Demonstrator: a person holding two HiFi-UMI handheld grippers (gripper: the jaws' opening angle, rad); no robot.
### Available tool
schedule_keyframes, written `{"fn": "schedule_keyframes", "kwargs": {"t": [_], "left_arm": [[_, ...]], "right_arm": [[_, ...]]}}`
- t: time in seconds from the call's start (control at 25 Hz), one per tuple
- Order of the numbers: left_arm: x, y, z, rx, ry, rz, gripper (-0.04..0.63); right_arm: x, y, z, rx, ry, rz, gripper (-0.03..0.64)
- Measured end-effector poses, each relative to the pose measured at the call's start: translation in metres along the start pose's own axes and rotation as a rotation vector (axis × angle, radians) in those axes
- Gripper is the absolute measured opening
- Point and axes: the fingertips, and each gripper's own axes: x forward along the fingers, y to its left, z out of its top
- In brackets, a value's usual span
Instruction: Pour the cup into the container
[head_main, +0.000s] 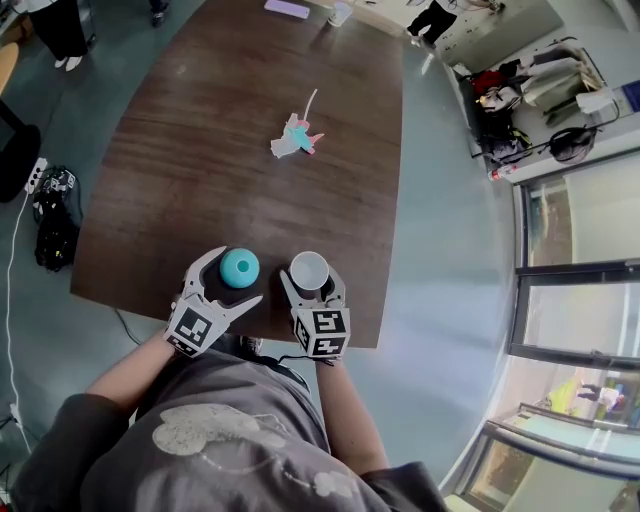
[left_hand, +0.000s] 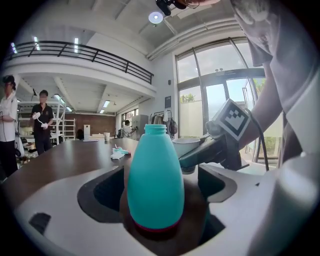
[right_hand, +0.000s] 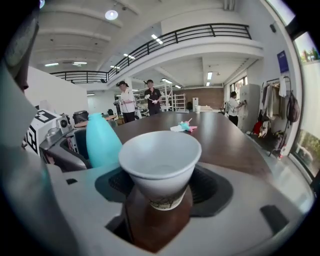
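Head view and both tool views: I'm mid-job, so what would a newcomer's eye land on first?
The teal bottle stands uncapped between the open jaws of the left tool, at the near edge of the dark wooden table. Right beside it, a white paper cup sits between the jaws of the right tool. Farther up the table, a small pink-and-teal object lies alone.

I am finding the worktop (head_main: 200, 150) lying open beyond the bottle (head_main: 239, 266) and cup (head_main: 309, 270), only colourful scraps (head_main: 297, 137) sitting midway.
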Motion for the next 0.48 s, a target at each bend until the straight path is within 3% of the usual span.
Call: {"fn": "schedule_keyframes", "kwargs": {"t": [0.16, 0.48], "left_arm": [[-0.015, -0.002, -0.004, -0.006, 0.008, 0.033, 0.448], [-0.047, 0.013, -0.009, -0.107, 0.013, 0.137, 0.446]], "right_arm": [[0.002, 0.007, -0.008, -0.033, -0.004, 0.021, 0.307], [0.005, 0.01, -0.019, -0.043, 0.0, 0.039, 0.307]]}}
